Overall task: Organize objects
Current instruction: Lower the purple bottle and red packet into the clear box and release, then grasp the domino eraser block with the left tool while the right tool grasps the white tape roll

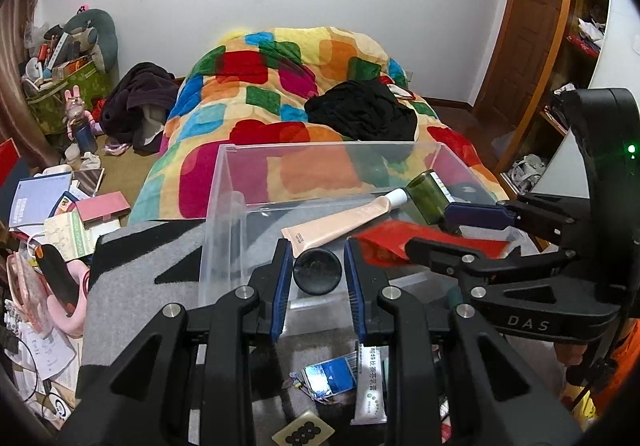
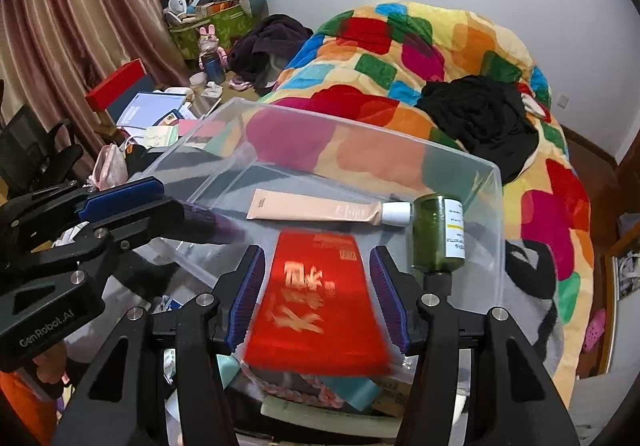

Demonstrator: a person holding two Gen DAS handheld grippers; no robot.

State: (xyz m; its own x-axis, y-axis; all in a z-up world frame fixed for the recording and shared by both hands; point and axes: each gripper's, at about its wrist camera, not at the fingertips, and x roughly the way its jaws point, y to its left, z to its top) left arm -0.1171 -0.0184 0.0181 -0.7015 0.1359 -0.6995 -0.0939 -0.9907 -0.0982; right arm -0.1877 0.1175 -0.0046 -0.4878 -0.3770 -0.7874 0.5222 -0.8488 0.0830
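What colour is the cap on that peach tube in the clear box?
White cap, clearest in the right wrist view.

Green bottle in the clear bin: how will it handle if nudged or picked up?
The green bottle lies on its side beside the peach tube, so a sideways nudge would probably roll it. It looks like glass or hard plastic: likely rigid, smooth, possibly slippery and breakable. The contents look dark, so it may be heavy for its size.
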